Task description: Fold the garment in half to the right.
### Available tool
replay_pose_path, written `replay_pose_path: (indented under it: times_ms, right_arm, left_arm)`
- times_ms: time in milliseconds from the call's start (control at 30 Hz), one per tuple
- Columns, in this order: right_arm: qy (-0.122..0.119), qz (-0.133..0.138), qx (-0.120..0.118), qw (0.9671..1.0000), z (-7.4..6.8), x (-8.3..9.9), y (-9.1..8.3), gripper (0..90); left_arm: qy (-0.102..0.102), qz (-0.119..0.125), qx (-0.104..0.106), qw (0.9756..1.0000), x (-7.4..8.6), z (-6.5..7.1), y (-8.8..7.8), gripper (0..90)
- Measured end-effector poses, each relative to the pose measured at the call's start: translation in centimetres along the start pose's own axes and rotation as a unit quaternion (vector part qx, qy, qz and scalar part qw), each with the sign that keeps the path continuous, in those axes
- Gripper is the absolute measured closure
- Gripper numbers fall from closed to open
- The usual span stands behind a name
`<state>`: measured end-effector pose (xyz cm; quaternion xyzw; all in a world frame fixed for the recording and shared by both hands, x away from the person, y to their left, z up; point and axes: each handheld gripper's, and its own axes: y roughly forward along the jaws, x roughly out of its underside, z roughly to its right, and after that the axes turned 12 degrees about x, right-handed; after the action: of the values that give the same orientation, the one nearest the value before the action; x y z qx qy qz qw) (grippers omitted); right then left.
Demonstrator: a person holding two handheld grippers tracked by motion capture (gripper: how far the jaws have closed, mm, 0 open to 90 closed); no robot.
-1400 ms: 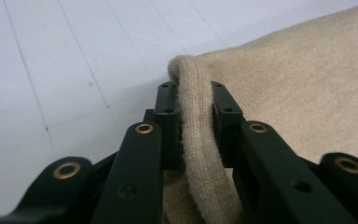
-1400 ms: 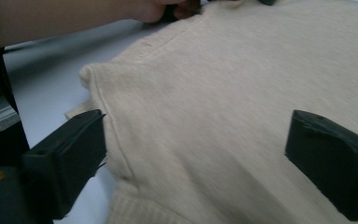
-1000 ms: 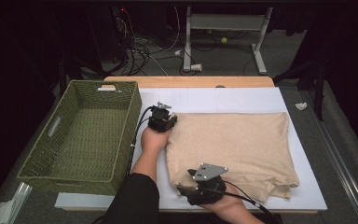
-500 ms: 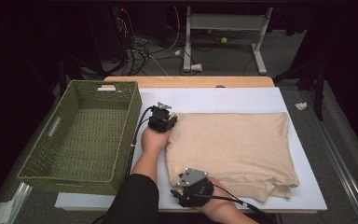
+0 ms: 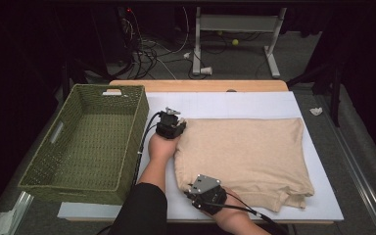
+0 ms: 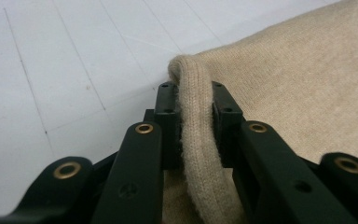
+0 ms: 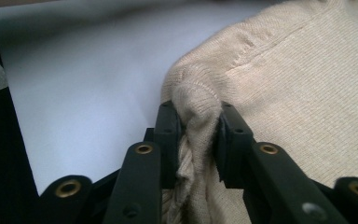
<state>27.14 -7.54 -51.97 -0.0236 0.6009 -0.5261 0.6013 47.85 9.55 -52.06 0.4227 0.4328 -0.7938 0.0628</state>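
A folded beige knit sweater lies flat on the white board. At its far left corner my left gripper is shut on a rolled fold of the knit, which stands pinched between the two black pads. My right gripper sits at the sweater's near left corner. Its jaws have just been closing, and a bunched lump of the knit is now squeezed between its pads. Both hands rest low at the cloth's left edge.
A green woven basket, with nothing in it, stands on the left beside the board. A wooden table edge runs along the back. Cables trail from both grippers. Bare white board lies behind and to the right of the sweater.
My right gripper slid left along the sweater's near edge to its near left corner and took hold of the cloth. The left gripper kept still with its grip.
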Motion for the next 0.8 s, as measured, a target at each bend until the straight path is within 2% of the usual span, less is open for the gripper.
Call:
replay_pose_path:
  times_ms: [233, 400, 667, 800]
  right_arm:
    - [0.005, 0.007, -0.011, 0.9999, 0.4, 0.1, 0.0, 78.6]
    - [-0.003, 0.011, -0.012, 0.9999, 0.5, 0.1, -0.2, 80.2]
    - [0.008, 0.03, -0.033, 0.999, 1.2, 0.4, -0.3, 81.7]
    - [0.022, 0.046, -0.045, 0.9977, 1.8, 0.7, -0.5, 81.9]
  left_arm:
    - [-0.003, 0.001, 0.004, 1.0, 0.0, -0.1, 0.0, 73.7]
    - [-0.002, 0.001, 0.002, 1.0, 0.0, -0.1, 0.0, 73.7]
    - [0.002, 0.004, -0.002, 1.0, 0.1, 0.1, -0.1, 73.6]
    - [-0.007, 0.007, 0.009, 0.9999, 0.1, -0.2, -0.3, 73.5]
